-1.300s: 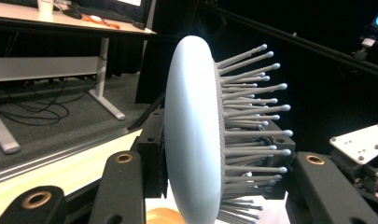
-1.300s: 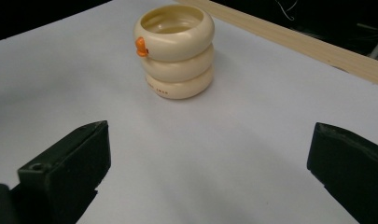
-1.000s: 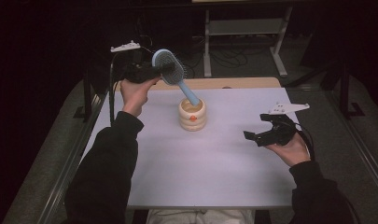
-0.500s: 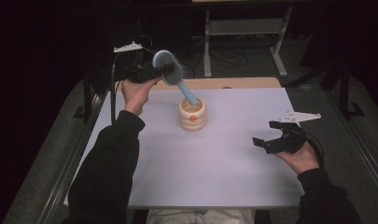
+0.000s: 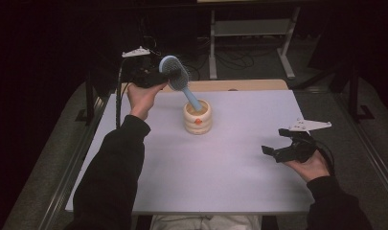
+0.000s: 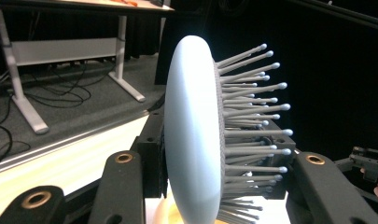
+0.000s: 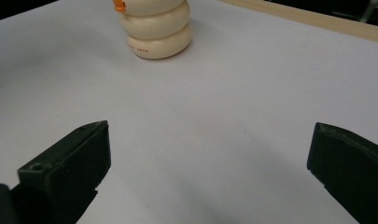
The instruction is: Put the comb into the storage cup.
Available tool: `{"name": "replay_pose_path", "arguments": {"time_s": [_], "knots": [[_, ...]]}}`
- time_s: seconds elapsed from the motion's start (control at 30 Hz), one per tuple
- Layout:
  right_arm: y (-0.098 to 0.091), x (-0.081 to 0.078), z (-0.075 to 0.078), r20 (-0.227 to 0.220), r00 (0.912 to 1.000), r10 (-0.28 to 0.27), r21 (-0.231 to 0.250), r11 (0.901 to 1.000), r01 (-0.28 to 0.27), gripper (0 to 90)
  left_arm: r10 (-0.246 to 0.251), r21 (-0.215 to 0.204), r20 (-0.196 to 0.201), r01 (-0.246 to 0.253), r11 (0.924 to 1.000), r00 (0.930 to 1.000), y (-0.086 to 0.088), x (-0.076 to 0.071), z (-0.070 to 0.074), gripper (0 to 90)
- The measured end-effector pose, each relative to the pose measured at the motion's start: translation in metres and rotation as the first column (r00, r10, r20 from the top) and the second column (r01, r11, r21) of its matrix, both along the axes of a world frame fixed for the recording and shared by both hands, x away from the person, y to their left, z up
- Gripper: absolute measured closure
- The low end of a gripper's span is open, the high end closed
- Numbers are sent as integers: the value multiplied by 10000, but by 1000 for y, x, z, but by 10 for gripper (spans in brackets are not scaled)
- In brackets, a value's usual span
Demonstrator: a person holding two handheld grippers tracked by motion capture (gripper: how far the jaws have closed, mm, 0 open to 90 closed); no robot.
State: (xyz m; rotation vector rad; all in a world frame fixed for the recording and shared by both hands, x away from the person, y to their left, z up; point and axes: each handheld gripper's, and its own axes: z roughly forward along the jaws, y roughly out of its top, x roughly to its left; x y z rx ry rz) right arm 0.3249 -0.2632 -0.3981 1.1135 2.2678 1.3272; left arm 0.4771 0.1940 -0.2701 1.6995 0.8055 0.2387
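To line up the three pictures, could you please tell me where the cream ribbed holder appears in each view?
High view: cream holder at table centre, far half, brush handle in it.
Left gripper view: a cream sliver at the bottom edge, below the brush head.
Right gripper view: top, left of centre.
Shared landmark: the white table.

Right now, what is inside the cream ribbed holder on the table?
The handle of the blue hairbrush goes down into the cream holder, while the left gripper grips the brush head. The handle's tip and the holder's bottom are hidden.
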Motion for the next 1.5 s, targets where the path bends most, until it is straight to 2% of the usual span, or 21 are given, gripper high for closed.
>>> {"name": "replay_pose_path", "arguments": {"time_s": [0.3,0.9,1.1,1.27,1.5], "knots": [[-1,-3,-3,38,10000,11,39,10000,-11,0,-33,63,-145,34,10000,9999,-3,4,-15,541],[-7,-9,-4,239,9997,-82,275,9996,75,0,-87,291,-281,95,9995,9996,-16,7,-32,538],[-11,-11,-2,389,9989,-258,484,9985,239,0,51,48,-356,-50,10000,9994,-18,8,-41,533],[-13,-12,-1,426,9985,-338,533,9981,315,0,52,165,-487,-44,9999,9988,-21,8,-50,530],[-13,-12,-2,386,9987,-330,518,9982,309,0,-21,217,-511,32,9998,9987,-27,9,-53,522]]}}
